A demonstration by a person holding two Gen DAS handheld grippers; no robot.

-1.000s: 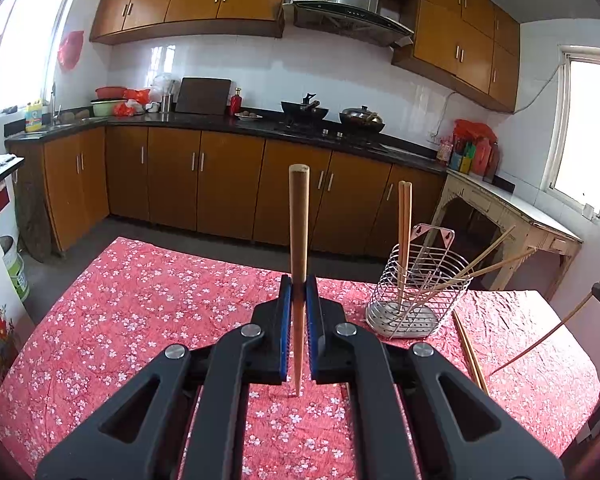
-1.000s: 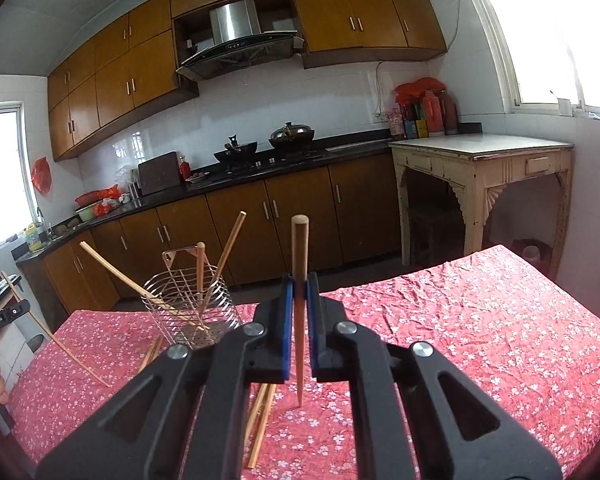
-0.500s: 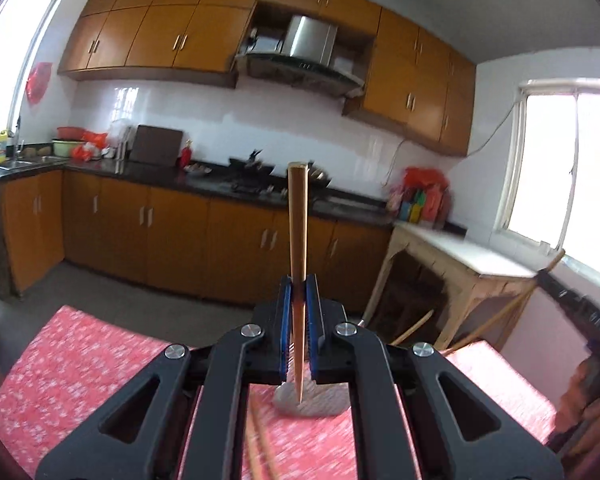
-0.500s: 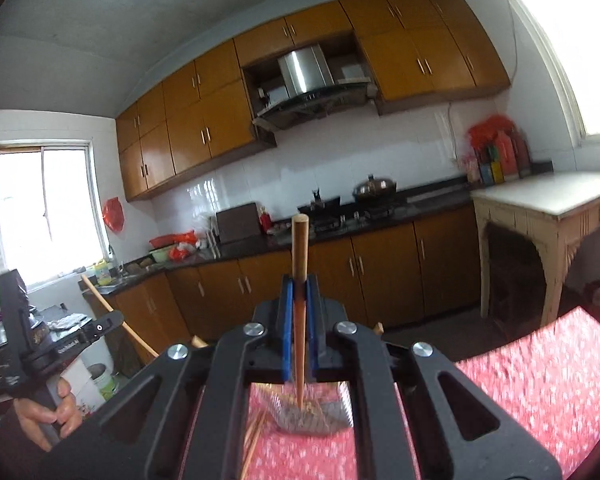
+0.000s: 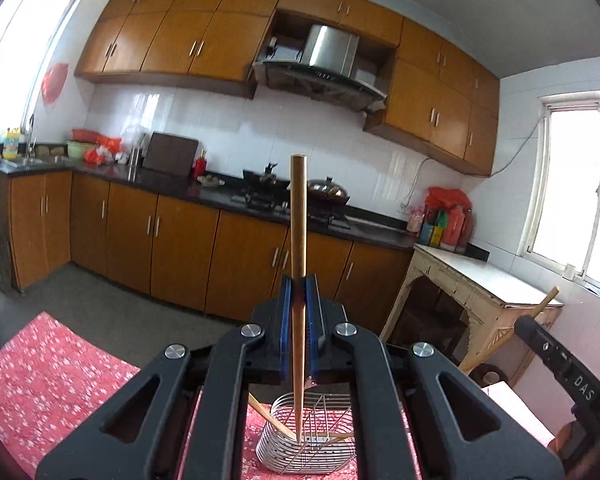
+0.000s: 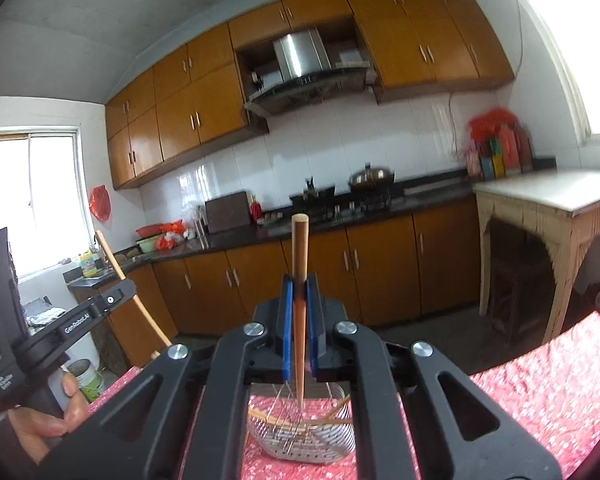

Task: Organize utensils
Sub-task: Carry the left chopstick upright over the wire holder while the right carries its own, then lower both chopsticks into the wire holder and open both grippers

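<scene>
Both grippers above the wire basket [image 5: 306, 448].
Left gripper [image 5: 299, 312] and right gripper [image 6: 299, 312] each clamp an upright chopstick [image 5: 298, 240]; the basket's sides are hidden behind the arms.

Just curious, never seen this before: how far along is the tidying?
Partly done: a few chopsticks already lean in the wire basket. In hand: the left claw and right claw each grip one chopstick above it. Left: dropping both in; any others aren't visible now.
</scene>
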